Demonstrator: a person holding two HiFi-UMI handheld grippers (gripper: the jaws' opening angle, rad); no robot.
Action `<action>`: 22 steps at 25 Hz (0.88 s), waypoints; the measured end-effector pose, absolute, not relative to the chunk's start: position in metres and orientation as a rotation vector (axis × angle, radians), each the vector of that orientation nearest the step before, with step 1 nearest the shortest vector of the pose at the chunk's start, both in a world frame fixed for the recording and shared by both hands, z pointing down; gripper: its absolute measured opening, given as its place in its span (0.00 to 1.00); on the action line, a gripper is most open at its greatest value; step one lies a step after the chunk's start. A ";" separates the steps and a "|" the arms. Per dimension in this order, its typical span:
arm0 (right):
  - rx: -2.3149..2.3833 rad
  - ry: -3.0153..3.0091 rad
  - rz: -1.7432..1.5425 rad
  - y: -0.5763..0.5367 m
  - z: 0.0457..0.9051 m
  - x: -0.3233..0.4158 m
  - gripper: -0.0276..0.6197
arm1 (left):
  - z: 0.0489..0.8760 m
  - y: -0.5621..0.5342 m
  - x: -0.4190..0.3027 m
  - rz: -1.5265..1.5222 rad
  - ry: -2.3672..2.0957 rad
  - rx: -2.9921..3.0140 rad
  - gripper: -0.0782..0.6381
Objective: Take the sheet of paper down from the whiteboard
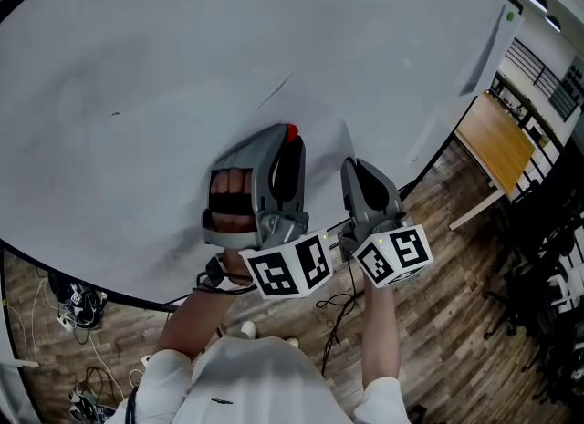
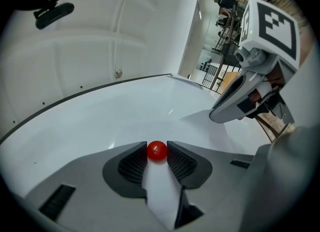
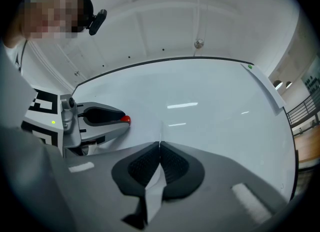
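Sheet of paper [image 1: 319, 121] is lying against the whiteboard [image 1: 137, 67], so I am judging the task as started but not done. The red magnet [image 1: 292, 130] is sitting on the sheet and, as far as I can tell, pinning it to the board.

My left gripper [image 2: 157, 152] is grasping that magnet. In the left gripper view the ribbed pads are touching the ball on both sides, and the ball is resting against the white surface, not lifted clear of it.

Just to the right of the magnet, my right gripper [image 3: 160, 145] is clenching a raised edge of the sheet. In the right gripper view its jaws are meeting with only the thin paper between them, and a crease is running up from their tips.

So both grips are looking set to me. What I am counting as left is pulling the magnet off and then drawing the freed sheet away from the board with the right gripper. I am seeing no second magnet, though the sheet's far corners are hard to make out, white on white.

Well apart from the magnet, to the right, a wooden table [image 1: 497, 139] is standing on the plank floor [image 1: 438, 258].
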State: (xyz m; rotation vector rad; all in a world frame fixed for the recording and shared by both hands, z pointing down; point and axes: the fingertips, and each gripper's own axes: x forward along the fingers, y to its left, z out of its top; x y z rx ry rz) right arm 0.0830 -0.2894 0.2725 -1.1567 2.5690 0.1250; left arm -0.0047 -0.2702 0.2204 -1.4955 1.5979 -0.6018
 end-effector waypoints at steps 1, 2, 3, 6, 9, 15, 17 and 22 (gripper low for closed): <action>-1.156 2.569 0.124 -0.289 0.273 0.083 0.06 | 0.220 -0.270 -0.005 -0.598 1.597 -1.500 0.28; -1.154 2.569 0.122 -0.288 0.273 0.082 0.06 | 0.220 -0.269 -0.005 -0.595 1.596 -1.507 0.28; -1.153 2.569 0.120 -0.288 0.272 0.082 0.06 | 0.219 -0.268 -0.005 -0.592 1.594 -1.517 0.28; -1.151 2.567 0.117 -0.287 0.271 0.081 0.06 | 0.217 -0.266 -0.004 -0.569 1.584 -1.561 0.28; -1.154 2.560 0.114 -0.285 0.272 0.079 0.06 | 0.219 -0.262 -0.005 -0.539 1.572 -1.607 0.28; -1.185 2.549 0.111 -0.282 0.271 0.078 0.06 | 0.225 -0.256 -0.006 -0.518 1.555 -1.669 0.28; -1.211 2.541 0.112 -0.280 0.272 0.080 0.06 | 0.226 -0.251 -0.007 -0.505 1.552 -1.688 0.28; -1.301 2.507 0.128 -0.273 0.276 0.088 0.06 | 0.232 -0.241 -0.011 -0.471 1.547 -1.752 0.28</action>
